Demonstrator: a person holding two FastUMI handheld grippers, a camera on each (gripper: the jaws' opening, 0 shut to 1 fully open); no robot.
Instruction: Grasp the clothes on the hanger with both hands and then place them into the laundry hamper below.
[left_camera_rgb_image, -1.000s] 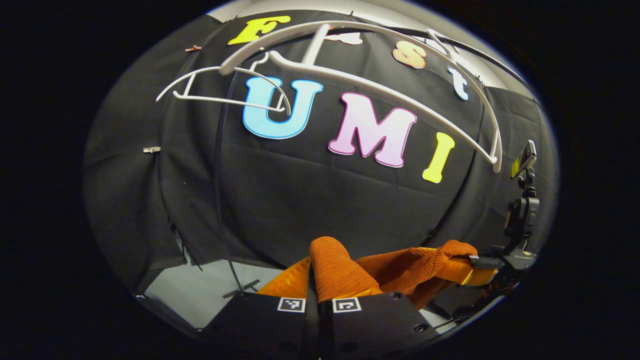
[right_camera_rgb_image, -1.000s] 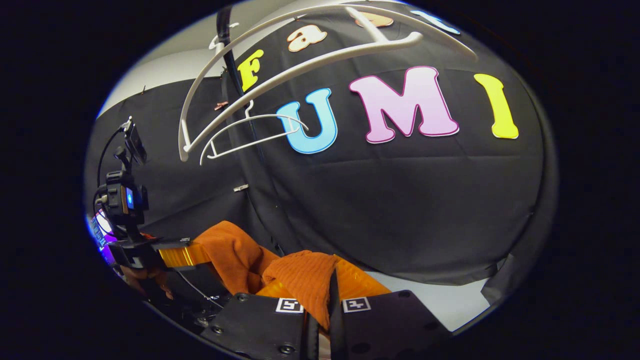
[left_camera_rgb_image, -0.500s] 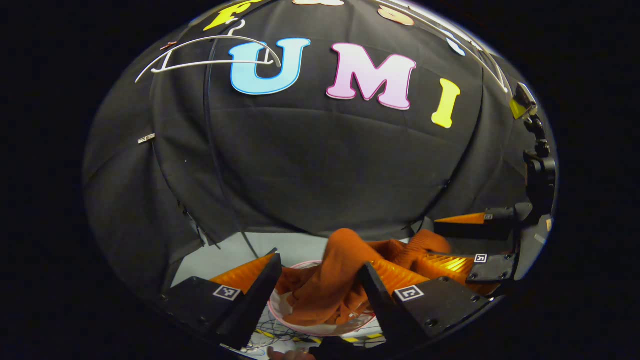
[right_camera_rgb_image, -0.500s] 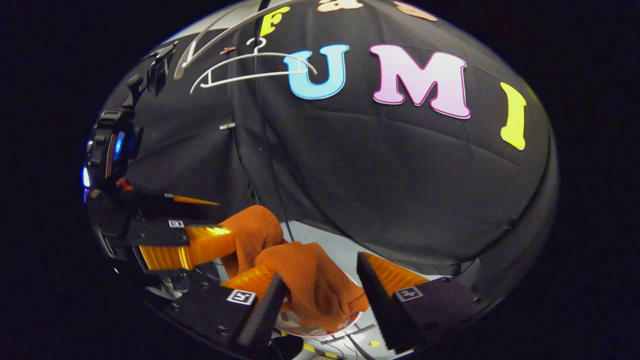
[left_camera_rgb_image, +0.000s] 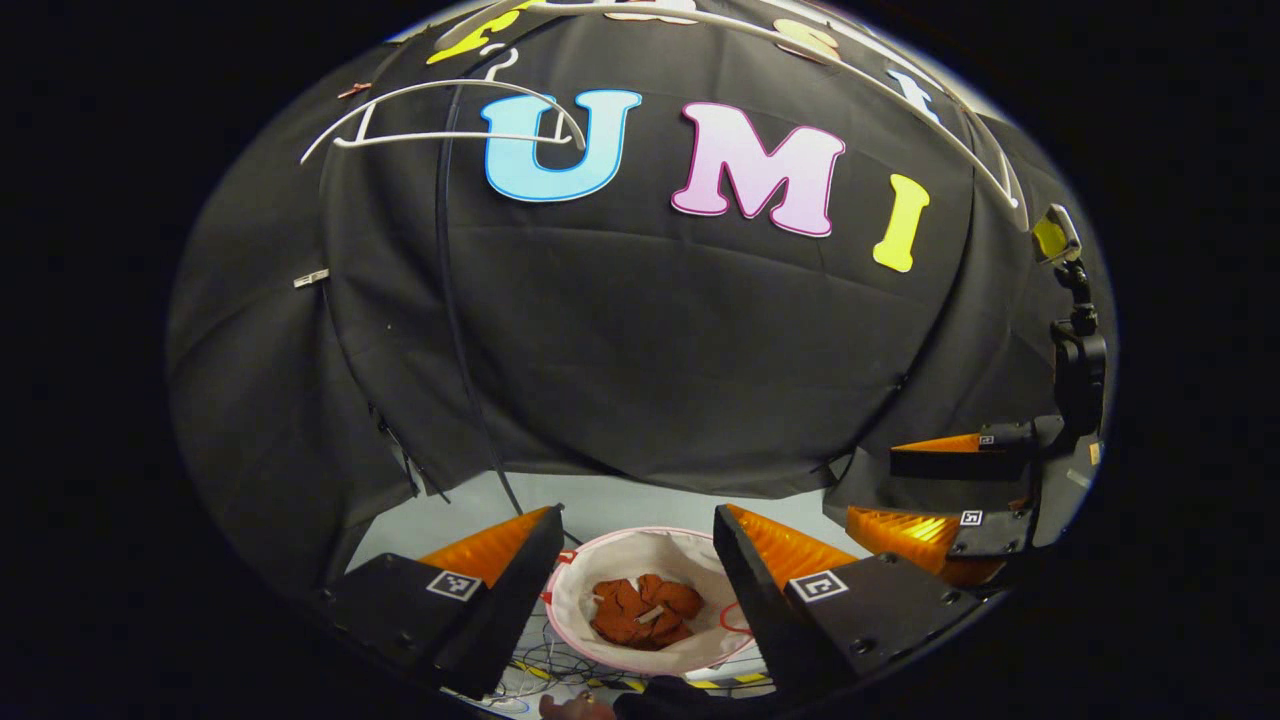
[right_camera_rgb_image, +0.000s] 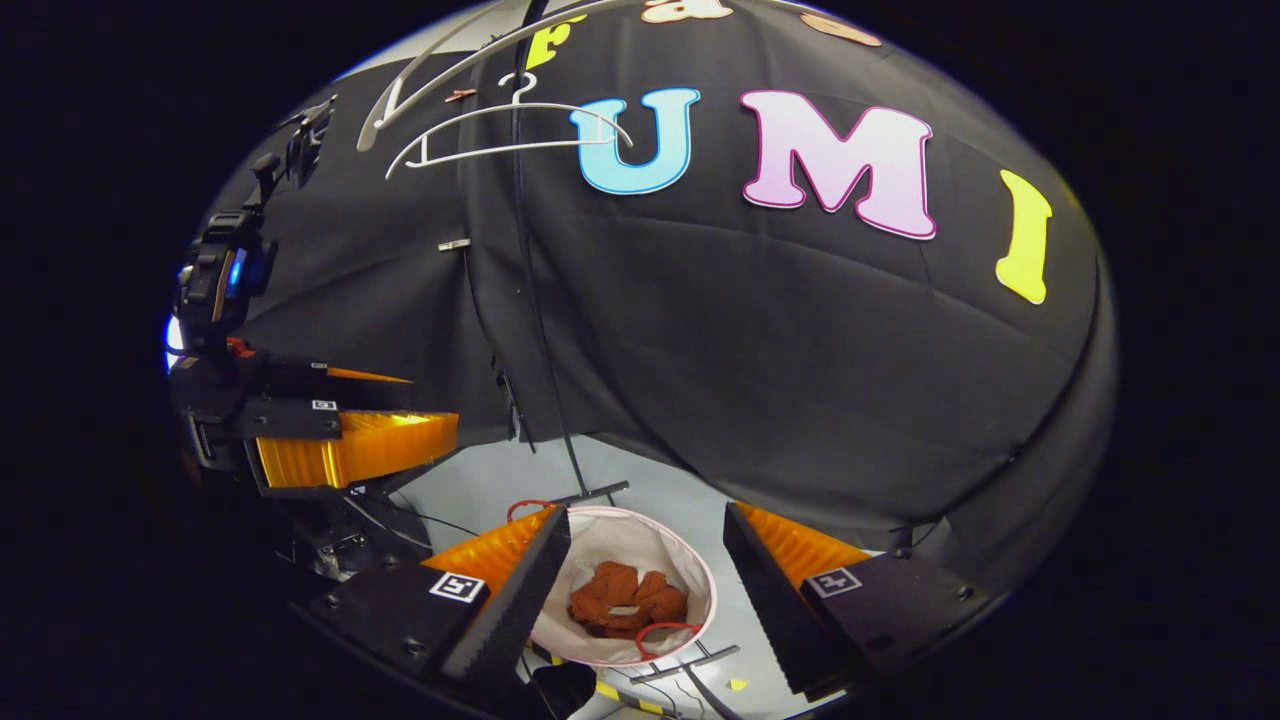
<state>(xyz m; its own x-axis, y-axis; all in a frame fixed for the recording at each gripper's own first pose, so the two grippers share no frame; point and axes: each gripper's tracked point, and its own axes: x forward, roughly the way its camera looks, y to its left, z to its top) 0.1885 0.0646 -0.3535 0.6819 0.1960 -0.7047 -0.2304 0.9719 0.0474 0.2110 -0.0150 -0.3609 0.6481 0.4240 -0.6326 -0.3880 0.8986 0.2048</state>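
Note:
The orange knitted garment (left_camera_rgb_image: 642, 610) lies crumpled at the bottom of the round white laundry hamper (left_camera_rgb_image: 600, 560) on the floor below. In the right gripper view the same garment (right_camera_rgb_image: 627, 598) rests inside the hamper (right_camera_rgb_image: 640, 540). My left gripper (left_camera_rgb_image: 635, 530) hangs open above the hamper, nothing between its fingers. My right gripper (right_camera_rgb_image: 645, 525) is open above it too. The right gripper (left_camera_rgb_image: 930, 490) appears at the right edge of the left gripper view, and the left gripper (right_camera_rgb_image: 340, 425) at the left of the right gripper view. Two bare white hangers (left_camera_rgb_image: 450, 120) hang high up.
A thin black pole (left_camera_rgb_image: 455, 330) of the rack runs down to the pale floor (left_camera_rgb_image: 610, 495). Cables and yellow-black tape (left_camera_rgb_image: 560, 672) lie on the floor near the hamper. A small clip (right_camera_rgb_image: 454, 244) is pinned to the cloth wall.
Both grippers were shut on the garment a second ago, then opened. The garment has dropped from between the fingers into the hamper.

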